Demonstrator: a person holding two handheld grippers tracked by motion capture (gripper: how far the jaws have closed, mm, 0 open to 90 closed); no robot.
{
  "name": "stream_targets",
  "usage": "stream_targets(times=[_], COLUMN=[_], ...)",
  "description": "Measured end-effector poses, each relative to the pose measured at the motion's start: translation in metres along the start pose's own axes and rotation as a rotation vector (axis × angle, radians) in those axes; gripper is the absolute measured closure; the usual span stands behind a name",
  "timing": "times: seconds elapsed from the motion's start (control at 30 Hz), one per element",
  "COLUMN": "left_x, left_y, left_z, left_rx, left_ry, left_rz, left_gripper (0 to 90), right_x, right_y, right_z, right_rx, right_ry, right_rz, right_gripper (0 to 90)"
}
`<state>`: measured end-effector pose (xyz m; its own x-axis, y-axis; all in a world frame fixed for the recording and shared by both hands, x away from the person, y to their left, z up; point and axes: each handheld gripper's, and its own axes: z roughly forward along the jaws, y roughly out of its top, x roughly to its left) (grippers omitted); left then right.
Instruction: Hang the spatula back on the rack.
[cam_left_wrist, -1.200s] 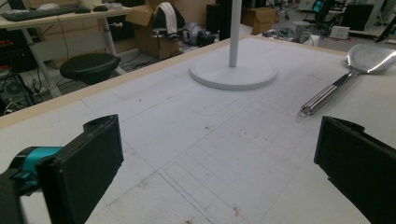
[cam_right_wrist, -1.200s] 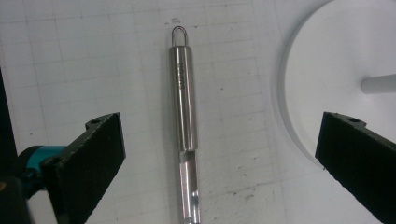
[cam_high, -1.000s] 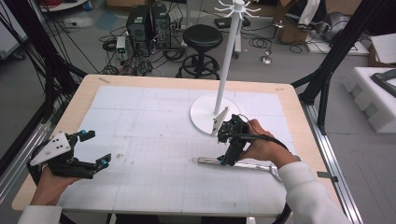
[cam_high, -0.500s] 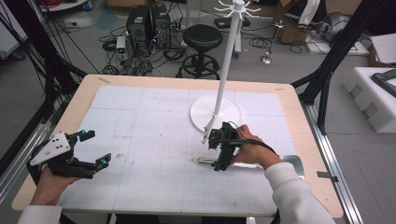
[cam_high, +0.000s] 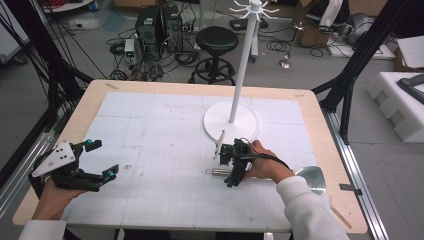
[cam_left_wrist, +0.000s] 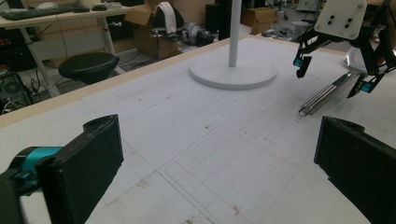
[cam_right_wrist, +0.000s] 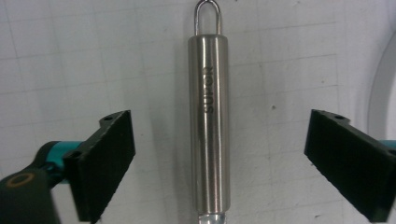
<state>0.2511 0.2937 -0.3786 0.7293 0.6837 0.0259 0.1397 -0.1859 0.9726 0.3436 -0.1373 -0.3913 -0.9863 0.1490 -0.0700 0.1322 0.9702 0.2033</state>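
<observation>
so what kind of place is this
Probably a lab or workshop rigged for recording: a gridded table inside a black frame, with computer towers and loose cables on the floor behind.

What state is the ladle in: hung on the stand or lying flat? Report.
Lying flat. The ladle rests on the table, its handle along the surface; the stand holds nothing.

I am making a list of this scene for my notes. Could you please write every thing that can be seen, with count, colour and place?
Ladle: one, silver steel, lying flat on the mat near the table's right front, handle between the right jaws.
Stand: one, white, round base and tall pole, mid-back of the table.
Mat: one, white with grid, covering the table.
Table: one, light wood.
Stool: one, black, on the floor behind.
Left gripper: one, black, open, front left.
Right gripper: one, black, jaws just closing, not yet touching the handle.
</observation>
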Motion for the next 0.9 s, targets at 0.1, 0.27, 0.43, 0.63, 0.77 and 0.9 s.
stream_targets(times=[0.1,0.27,0.43,0.63,0.77,0.9], left_x=[0.000,0.000,0.000,0.000,0.000,0.000], left_y=[0.000,0.000,0.000,0.000,0.000,0.000], left_z=[0.000,0.000,0.000,0.000,0.000,0.000], left_rx=[0.000,0.000,-0.001,0.000,-0.001,-0.001], left_ry=[0.002,0.000,0.001,0.000,0.001,0.001], left_rz=[0.001,0.001,0.002,0.002,0.003,0.003], left_gripper=[1.7,1.7,1.7,1.7,1.7,1.7], right_x=[0.001,-0.001,0.000,-0.002,0.000,0.000], right_y=[0.001,0.002,0.007,0.007,0.007,0.007], right_z=[0.000,0.005,0.008,0.011,0.010,0.012], right_rx=[0.014,0.051,0.067,0.065,0.084,0.099], right_ry=[-0.015,0.025,0.030,0.037,0.039,0.041], right_rz=[0.012,0.021,0.022,0.014,0.023,0.022], right_gripper=[17.4,34.2,40.8,50.1,53.9,58.9])
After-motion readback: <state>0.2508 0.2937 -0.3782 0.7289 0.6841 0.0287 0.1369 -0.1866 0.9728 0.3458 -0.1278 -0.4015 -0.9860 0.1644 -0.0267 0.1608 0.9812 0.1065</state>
